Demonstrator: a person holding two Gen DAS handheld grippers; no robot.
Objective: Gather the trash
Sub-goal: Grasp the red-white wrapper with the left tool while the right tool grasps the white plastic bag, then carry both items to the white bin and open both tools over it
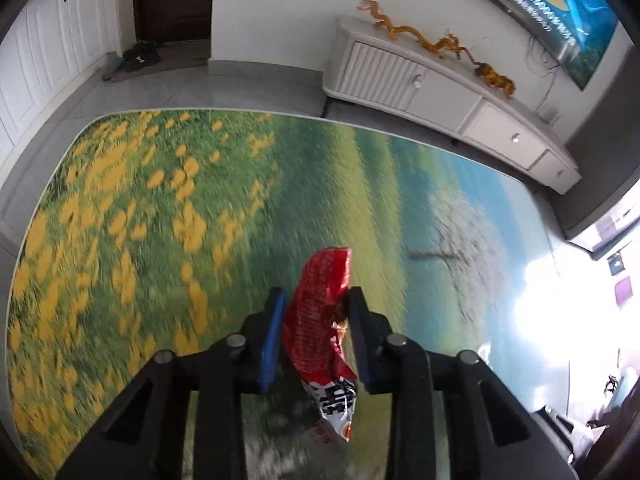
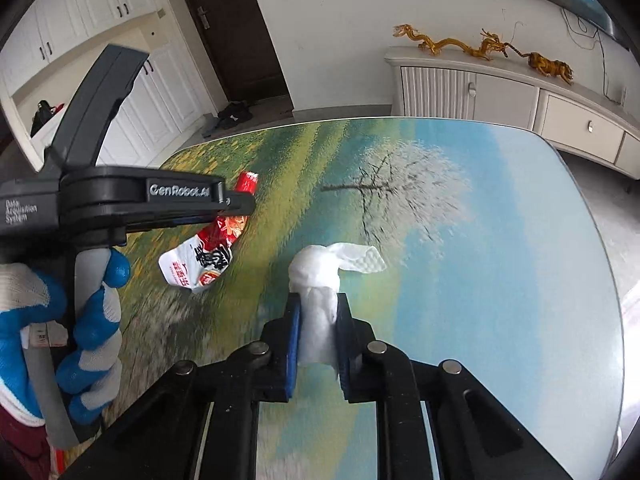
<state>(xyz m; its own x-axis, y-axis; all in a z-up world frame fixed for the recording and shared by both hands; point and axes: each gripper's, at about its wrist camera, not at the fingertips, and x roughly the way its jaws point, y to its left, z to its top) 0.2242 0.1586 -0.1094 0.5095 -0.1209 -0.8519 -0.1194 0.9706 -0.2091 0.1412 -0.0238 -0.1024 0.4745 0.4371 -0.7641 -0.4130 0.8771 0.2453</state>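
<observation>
Both loads are up off the tabletop (image 2: 500, 240), so the job now, I'd say, is carrying w/o dropping: keep both tongs squeezed, move level, no jerks, since foil and paper slip easily.

Left tongs (image 1: 316, 300), lower centre of the left view: clenched on the wrapper (image 1: 320, 320), red and crumpled. It sits between the pads, top poking past the tips, white end hanging below. In the right view it shows at centre left, dangling under the left tongs.

Right tongs (image 2: 318, 304), lower centre of the right view: clenched on the tissue (image 2: 320, 280), a white wad pinched mid-body, loose flap sticking out right beyond the tips.

No bin in either view.
</observation>
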